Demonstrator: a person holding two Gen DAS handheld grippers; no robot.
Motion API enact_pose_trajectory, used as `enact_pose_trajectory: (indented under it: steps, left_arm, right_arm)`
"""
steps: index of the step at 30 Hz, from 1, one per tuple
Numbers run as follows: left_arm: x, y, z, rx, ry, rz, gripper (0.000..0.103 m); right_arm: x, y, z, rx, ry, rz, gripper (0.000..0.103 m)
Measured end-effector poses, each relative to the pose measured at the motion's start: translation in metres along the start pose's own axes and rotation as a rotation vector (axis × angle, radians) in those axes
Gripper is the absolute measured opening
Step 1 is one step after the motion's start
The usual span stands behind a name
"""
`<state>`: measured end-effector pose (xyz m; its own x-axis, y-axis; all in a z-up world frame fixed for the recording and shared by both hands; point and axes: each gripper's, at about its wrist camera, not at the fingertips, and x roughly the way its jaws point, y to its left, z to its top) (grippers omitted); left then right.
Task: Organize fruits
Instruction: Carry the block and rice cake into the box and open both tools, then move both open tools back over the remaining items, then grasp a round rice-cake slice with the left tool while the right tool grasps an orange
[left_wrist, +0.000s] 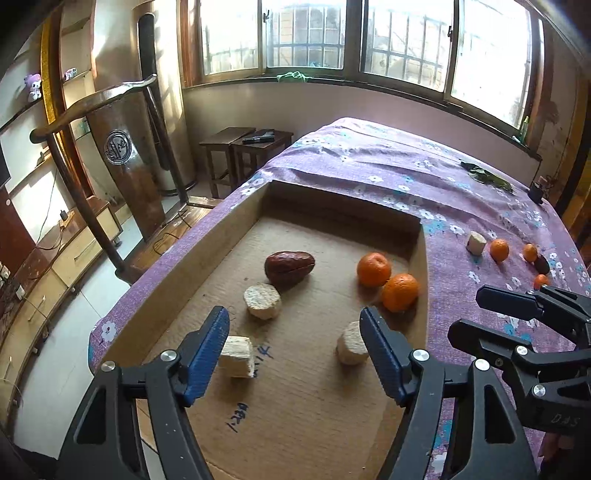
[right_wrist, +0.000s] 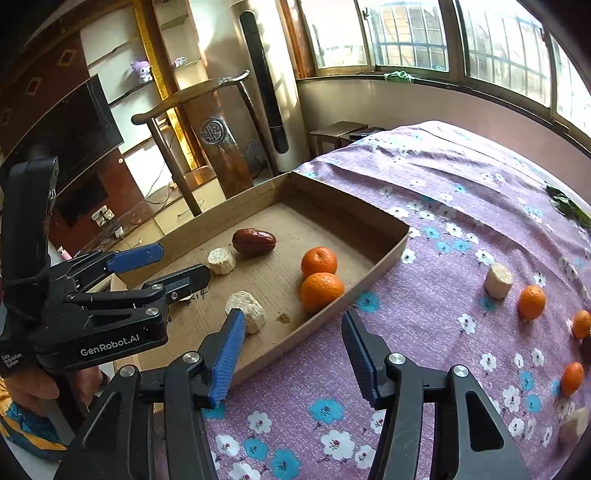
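A shallow cardboard tray (left_wrist: 236, 236) (right_wrist: 388, 247) lies on the purple flowered cloth. In it are a dark red date (left_wrist: 289, 267) (right_wrist: 254, 240), two oranges (left_wrist: 373, 269) (left_wrist: 400, 291) (right_wrist: 318, 261) (right_wrist: 320, 291) and three pale cut pieces (left_wrist: 262, 301) (left_wrist: 236, 356) (left_wrist: 351, 348). On the cloth to the right lie another pale piece (left_wrist: 475, 242) (right_wrist: 498, 280) and several small oranges (left_wrist: 499, 250) (right_wrist: 531, 301). My left gripper (left_wrist: 295, 354) (right_wrist: 173, 266) is open and empty, low over the tray. My right gripper (right_wrist: 293, 354) (left_wrist: 480, 314) is open and empty over the cloth beside the tray's near edge.
A wooden chair (left_wrist: 110, 147) and a tall appliance (right_wrist: 266, 85) stand left of the table. Two dark stools (left_wrist: 243, 147) are beyond the table's far left. Green leaves (left_wrist: 487, 175) lie at the far right of the cloth. Windows line the back wall.
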<state>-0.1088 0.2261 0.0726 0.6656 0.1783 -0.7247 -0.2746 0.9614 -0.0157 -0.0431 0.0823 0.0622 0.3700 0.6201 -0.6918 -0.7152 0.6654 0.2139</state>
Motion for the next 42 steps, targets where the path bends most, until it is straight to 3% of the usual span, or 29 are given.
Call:
enact_pose_trajectory:
  steps: [8, 19, 27, 33, 42]
  left_arm:
    - [-0.003, -0.044, 0.003, 0.049, -0.008, -0.046, 0.081]
    - [0.006, -0.111, 0.009, 0.120, 0.034, -0.144, 0.081]
    - [0.026, -0.168, 0.035, 0.171, 0.071, -0.192, 0.081]
    - [0.048, -0.190, 0.053, 0.215, 0.119, -0.181, 0.081]
    - [0.078, -0.181, 0.074, 0.187, 0.150, -0.108, 0.081]
  right_arm:
    - [-0.028, -0.030, -0.015, 0.062, -0.028, -0.062, 0.063]
    - [-0.069, -0.096, -0.049, 0.183, -0.048, -0.175, 0.067]
    - [-0.091, -0.141, -0.059, 0.241, -0.061, -0.243, 0.068]
    - [-0.070, -0.170, -0.035, 0.205, -0.044, -0.288, 0.068]
    - [-0.003, -0.207, 0.001, 0.177, 0.023, -0.255, 0.065]
